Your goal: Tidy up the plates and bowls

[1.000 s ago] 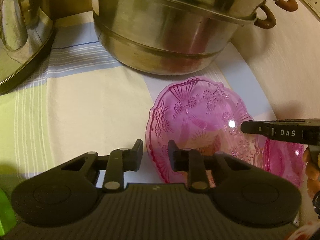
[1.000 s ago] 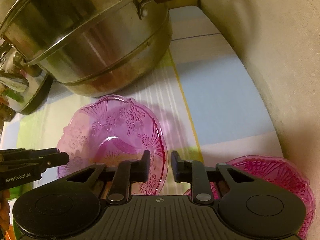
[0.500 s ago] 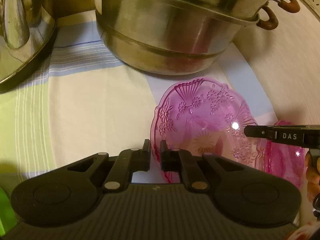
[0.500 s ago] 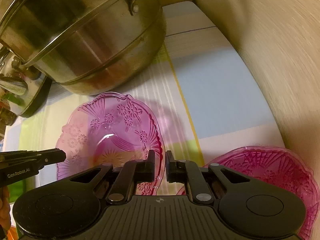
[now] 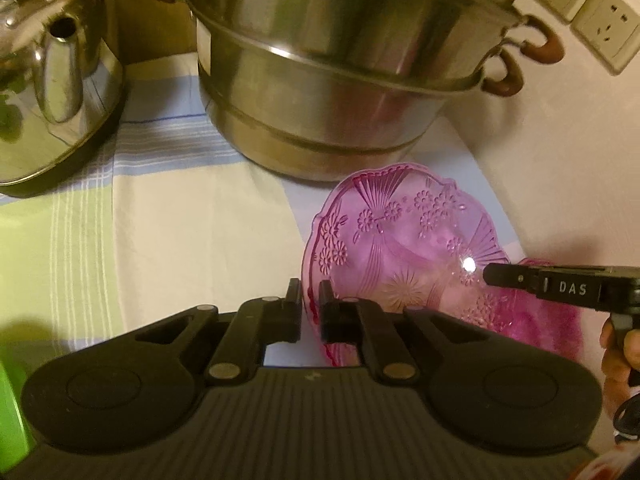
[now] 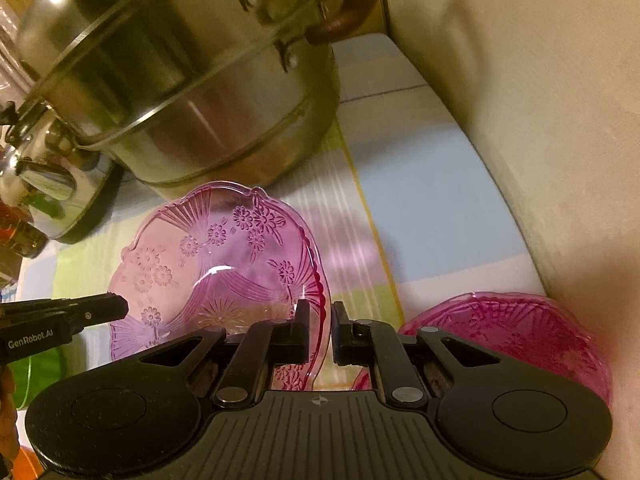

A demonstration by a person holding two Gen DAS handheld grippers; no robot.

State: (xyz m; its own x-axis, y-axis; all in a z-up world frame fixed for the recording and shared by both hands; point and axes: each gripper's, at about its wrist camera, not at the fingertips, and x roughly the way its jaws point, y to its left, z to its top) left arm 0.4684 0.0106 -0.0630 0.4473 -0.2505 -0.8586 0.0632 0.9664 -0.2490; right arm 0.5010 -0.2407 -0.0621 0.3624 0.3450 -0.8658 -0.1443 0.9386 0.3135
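Both tools just clamped down: left tool [image 5: 311,306] pinches the pink plate's [image 5: 404,248] left rim, right tool [image 6: 320,326] pinches its right rim. Plate's now tilting up off the bench [image 5: 180,232], so the lift has begun, probably toward the darker pink bowl [image 6: 532,332] on the right.

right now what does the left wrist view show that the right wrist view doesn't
Only the left wrist view shows the wall sockets, the kettle's open spout and both sides' handles of the stacked steel pots.

Only the right wrist view shows most of the darker pink bowl by the wall and the blue patch of the tablecloth.

Both show the pale pink flower-pattern plate, pinched at opposite rims by the left hand-held gripper and the right hand-held gripper, plus the pots and kettle.
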